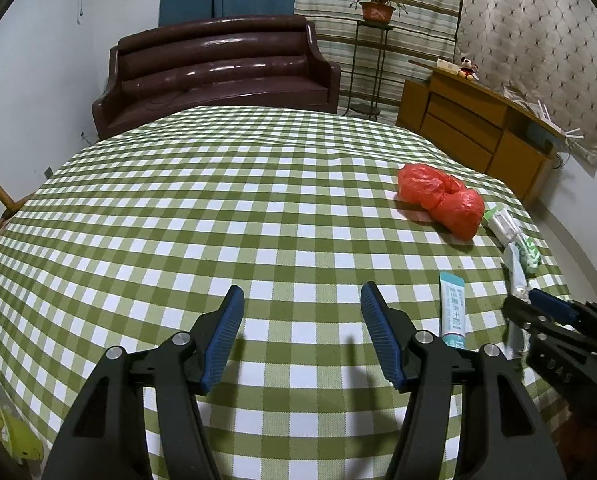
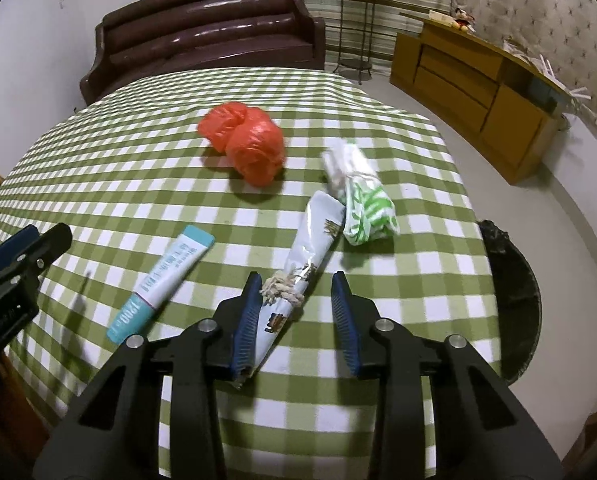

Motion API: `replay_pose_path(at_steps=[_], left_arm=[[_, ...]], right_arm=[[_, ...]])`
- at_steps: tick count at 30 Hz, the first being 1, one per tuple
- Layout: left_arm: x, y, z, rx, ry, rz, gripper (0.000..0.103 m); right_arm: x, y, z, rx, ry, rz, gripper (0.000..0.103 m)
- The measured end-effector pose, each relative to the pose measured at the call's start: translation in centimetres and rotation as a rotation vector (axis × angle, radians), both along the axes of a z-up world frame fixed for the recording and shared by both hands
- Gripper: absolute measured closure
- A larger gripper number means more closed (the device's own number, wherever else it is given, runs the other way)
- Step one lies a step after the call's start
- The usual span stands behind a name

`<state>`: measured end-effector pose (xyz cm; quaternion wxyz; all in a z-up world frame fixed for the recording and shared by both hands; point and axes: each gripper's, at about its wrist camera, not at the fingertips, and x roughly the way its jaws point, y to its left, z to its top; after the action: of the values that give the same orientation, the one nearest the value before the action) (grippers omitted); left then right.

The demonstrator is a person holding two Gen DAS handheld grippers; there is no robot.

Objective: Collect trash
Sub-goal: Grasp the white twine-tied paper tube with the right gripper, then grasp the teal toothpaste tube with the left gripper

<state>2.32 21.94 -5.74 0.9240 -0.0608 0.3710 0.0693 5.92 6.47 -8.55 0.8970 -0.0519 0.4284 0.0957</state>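
Right gripper point(image 2: 296, 320), jaws apart, straddles a crumpled pale printed wrapper point(image 2: 306, 256) on the green checked tablecloth point(image 2: 138, 152), red bag point(image 2: 246, 140) at eleven o'clock; light, crinkly, slippery, best pinched mid-length; left gripper point(image 1: 302, 332) open, empty

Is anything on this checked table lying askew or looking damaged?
Yes. The pale wrapper is twisted and crumpled, with a frayed string knot around it, lying slanted between the open right tongs. The red plastic bag is bunched into a ball.
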Motion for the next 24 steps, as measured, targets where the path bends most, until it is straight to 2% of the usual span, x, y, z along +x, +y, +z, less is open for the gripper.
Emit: replay_pose_path(at_steps=[10, 11, 12, 19, 24], left_arm=[[0.1, -0.9, 0.3, 0.003, -0.002, -0.028, 0.041], [0.1, -1.1, 0.4, 0.004, -0.003, -0.032, 0.041], [0.1, -1.2, 0.4, 0.005, -0.004, -0.035, 0.041], [0.2, -2.1, 0.5, 0.004, -0.003, -0.061, 0.041], [0.1, -3.2, 0.6, 0.006, -0.003, -0.084, 0.041]], right_arm=[[0.3, -0.2, -0.1, 0.013, -0.005, 0.007, 0.069], [0.3, -0.2, 0.0, 0.006, -0.011, 0.008, 0.072], [0.2, -0.1, 0.0, 0.001, -0.013, 0.013, 0.082], [-0.7, -0.4, 0.0, 0.002, -0.023, 0.035, 0.085], [-2.0, -0.9, 0.9, -0.003, -0.062, 0.052, 0.085]])
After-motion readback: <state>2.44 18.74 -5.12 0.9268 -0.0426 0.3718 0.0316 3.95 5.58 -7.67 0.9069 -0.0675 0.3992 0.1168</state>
